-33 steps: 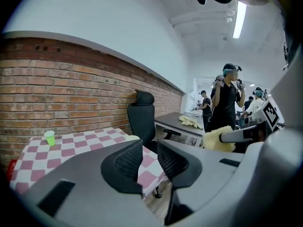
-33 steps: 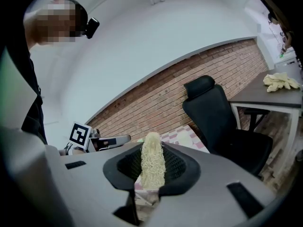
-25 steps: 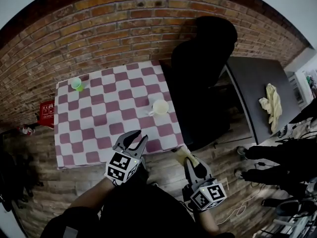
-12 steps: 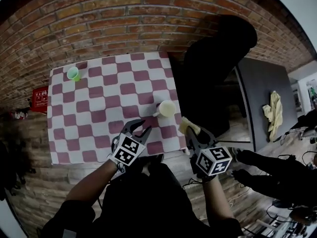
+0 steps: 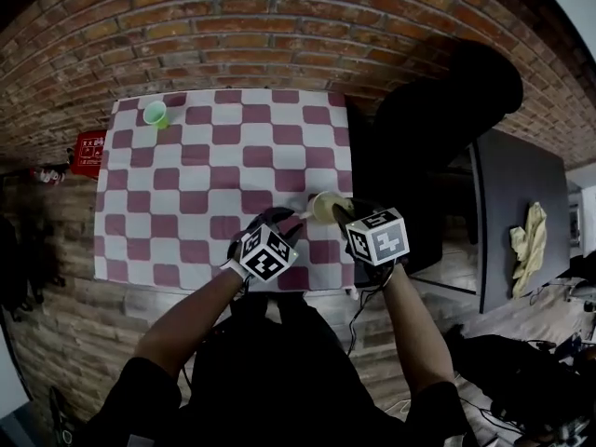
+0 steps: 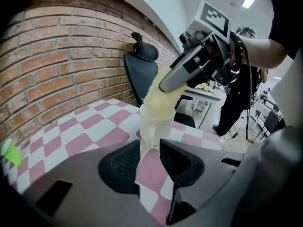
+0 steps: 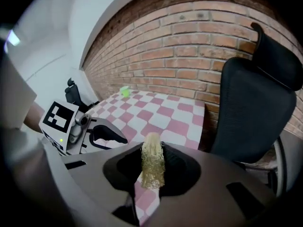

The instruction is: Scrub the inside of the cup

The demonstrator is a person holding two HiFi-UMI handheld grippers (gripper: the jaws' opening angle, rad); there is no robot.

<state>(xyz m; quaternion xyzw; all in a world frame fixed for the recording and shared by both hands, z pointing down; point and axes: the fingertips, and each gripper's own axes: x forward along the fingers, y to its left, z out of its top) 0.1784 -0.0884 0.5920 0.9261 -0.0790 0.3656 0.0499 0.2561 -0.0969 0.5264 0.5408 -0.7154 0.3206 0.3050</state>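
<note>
- A white translucent plastic cup (image 5: 324,205) stands upright on the table (image 5: 186,184), which has a pink-and-white checked cloth. The cup is near the table's front right corner, and its handle points toward the left hand-held gripper (image 5: 284,223).
- In the left gripper view, the left hand-held gripper (image 6: 147,148) has its jaws close to each other. The narrow handle of the cup (image 6: 155,124) sits between their tips, and they seem to be closed on it. Some checked cloth shows in the gap behind the handle.
- The right hand-held gripper (image 7: 152,161) has its jaws pressed together on a piece of yellow fibrous sponge (image 7: 153,171), which sticks out in front of the tips.
- From the left side, the right hand-held gripper (image 6: 166,85) comes down at a slant from above. The yellow sponge (image 6: 160,100) fills the mouth of the cup.
- A small green plastic cup (image 5: 155,114) stands at the far left corner of the table, well apart from both hand-held grippers.
- A black office chair (image 7: 255,108) stands just beside the right edge of the table, in front of a red brick wall (image 5: 279,26).
</note>
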